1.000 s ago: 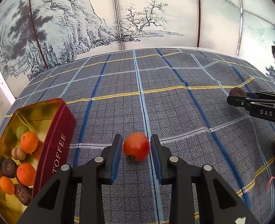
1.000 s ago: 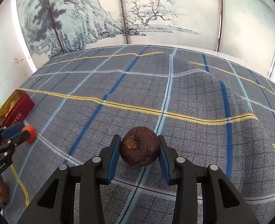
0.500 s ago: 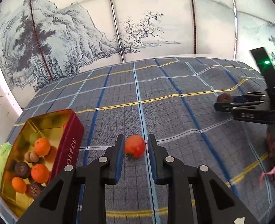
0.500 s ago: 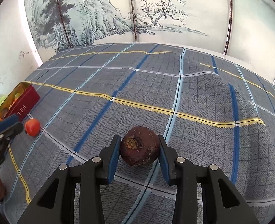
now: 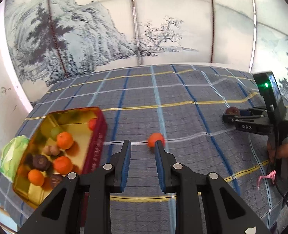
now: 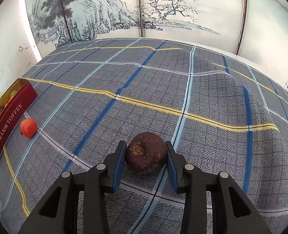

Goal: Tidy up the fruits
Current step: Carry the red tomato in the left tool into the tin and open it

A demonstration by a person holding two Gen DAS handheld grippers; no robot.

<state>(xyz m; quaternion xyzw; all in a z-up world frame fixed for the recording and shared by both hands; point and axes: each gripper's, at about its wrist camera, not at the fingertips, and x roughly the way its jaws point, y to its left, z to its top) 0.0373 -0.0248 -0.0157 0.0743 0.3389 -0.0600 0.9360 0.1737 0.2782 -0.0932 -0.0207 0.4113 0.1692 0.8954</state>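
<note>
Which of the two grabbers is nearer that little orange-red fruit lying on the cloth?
Left. The left gripper has the orange-red fruit at the tip of its right-hand finger. The right gripper is far off, around the dark brown fruit.

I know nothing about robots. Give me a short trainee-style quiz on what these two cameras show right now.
1. True or false: the left tool grips the red fruit.
2. What sits between the fingers of the right tool? A) a dark brown fruit B) an orange C) nothing
3. Fill in: the side of the red tin reads "____".

Key: 1 false, because the fruit lies on the cloth beside one fingertip; 2 A; 3 TOFFEE.
</note>
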